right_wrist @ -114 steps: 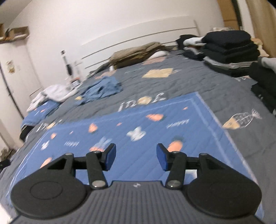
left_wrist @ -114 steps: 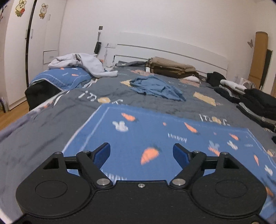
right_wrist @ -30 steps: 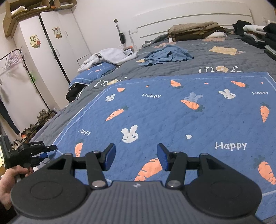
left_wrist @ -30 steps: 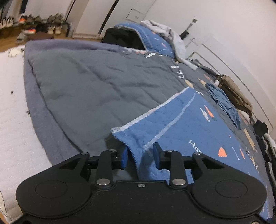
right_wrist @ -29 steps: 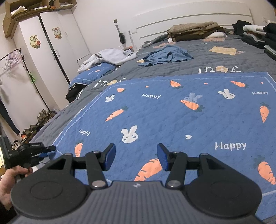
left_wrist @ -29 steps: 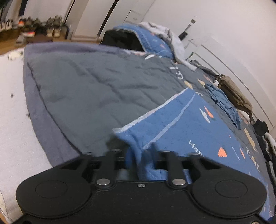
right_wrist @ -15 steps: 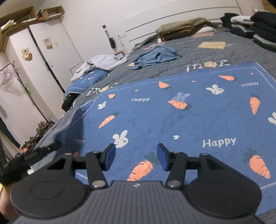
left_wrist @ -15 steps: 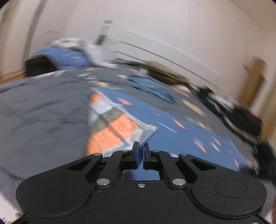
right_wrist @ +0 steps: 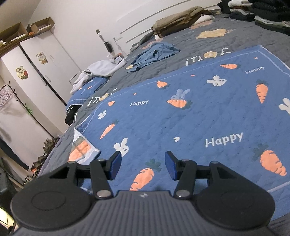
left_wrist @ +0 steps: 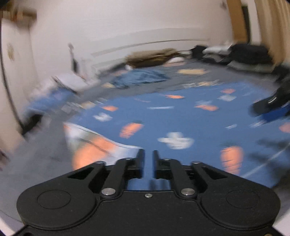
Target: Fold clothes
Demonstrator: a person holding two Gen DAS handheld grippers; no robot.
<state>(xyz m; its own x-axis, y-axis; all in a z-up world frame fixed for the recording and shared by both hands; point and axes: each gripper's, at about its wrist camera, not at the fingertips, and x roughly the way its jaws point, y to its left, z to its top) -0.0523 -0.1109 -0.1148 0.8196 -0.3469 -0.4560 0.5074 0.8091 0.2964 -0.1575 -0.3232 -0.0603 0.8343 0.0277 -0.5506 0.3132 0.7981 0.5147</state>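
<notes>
A blue blanket with carrots, rabbits and "Happy" lettering (right_wrist: 190, 116) lies spread on the grey bed; it also shows blurred in the left wrist view (left_wrist: 181, 116). Its near left corner is turned over, showing a white and orange underside (right_wrist: 81, 147) (left_wrist: 90, 145). My left gripper (left_wrist: 149, 159) is nearly shut, with blue blanket cloth between its fingers. My right gripper (right_wrist: 143, 165) is open and empty, low over the blanket's near edge, and shows blurred at the right of the left wrist view (left_wrist: 271, 105).
A crumpled blue garment (right_wrist: 155, 54) and a light grey garment (right_wrist: 97, 70) lie further up the bed. Folded brown clothes (right_wrist: 177, 20) and dark stacks (right_wrist: 262, 10) sit near the headboard. White wardrobes (right_wrist: 36, 72) stand on the left.
My left gripper shut on the blanket's corner and swung it up and over, so the corner now lies folded with its underside showing. The right gripper stayed open and shifted slightly.
</notes>
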